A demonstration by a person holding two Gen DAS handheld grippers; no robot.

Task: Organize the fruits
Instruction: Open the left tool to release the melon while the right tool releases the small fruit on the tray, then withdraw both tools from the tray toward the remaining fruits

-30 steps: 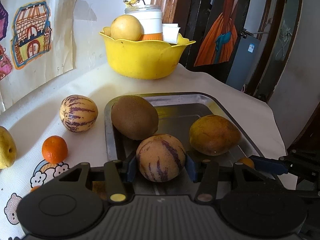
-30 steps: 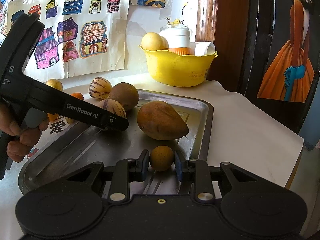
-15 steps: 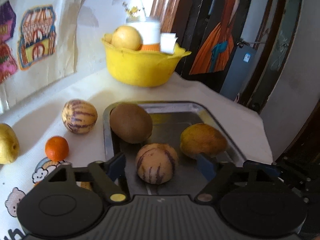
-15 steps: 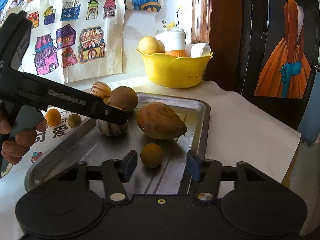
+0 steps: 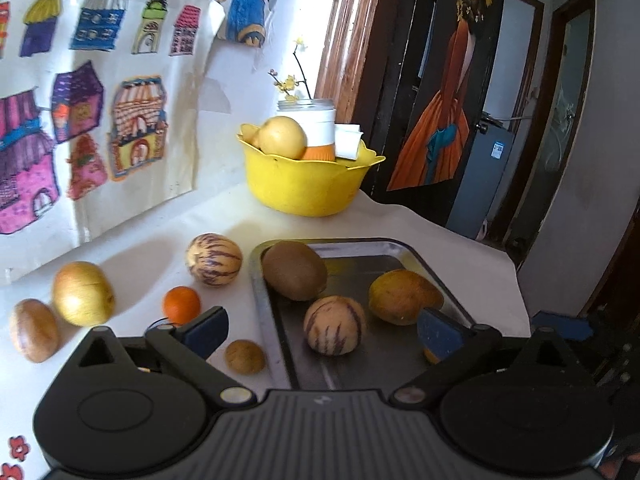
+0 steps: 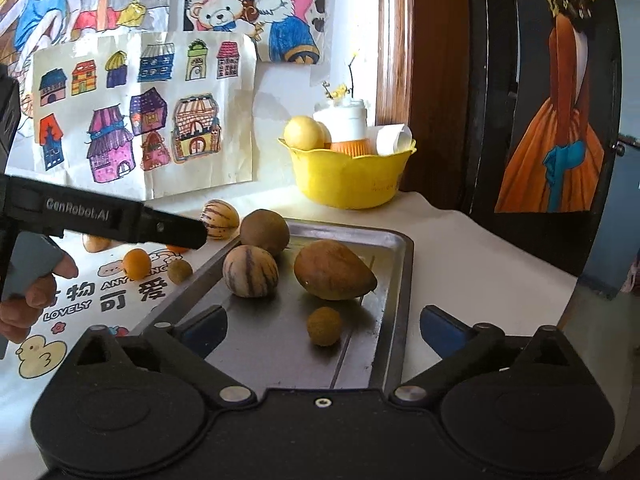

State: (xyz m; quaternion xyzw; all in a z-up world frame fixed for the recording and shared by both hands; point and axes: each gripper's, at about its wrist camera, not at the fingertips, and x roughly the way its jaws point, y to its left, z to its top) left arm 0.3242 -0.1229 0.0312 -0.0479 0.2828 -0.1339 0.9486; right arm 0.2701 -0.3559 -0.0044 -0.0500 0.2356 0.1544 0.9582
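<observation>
On the counter (image 6: 480,256), the metal tray (image 6: 404,264) is seen with a raised rim; bare tray floor is left near the front edge. Four fruits are held: striped melon (image 6: 250,271), kiwi (image 6: 264,232), mango (image 6: 334,270), small brown fruit (image 6: 324,326). Both the left gripper (image 5: 320,332) and right gripper (image 6: 322,326) are spread wide, nothing gripped; the small fruit is seen between the right fingers.

From the right wrist view, the left gripper (image 6: 172,232) hides most of an orange fruit (image 6: 176,247) behind its tip. From the left wrist view, a small orange fruit (image 5: 430,356) peeks out behind the blue pad. The yellow bowl (image 5: 304,188) conceals its contents' lower halves.
</observation>
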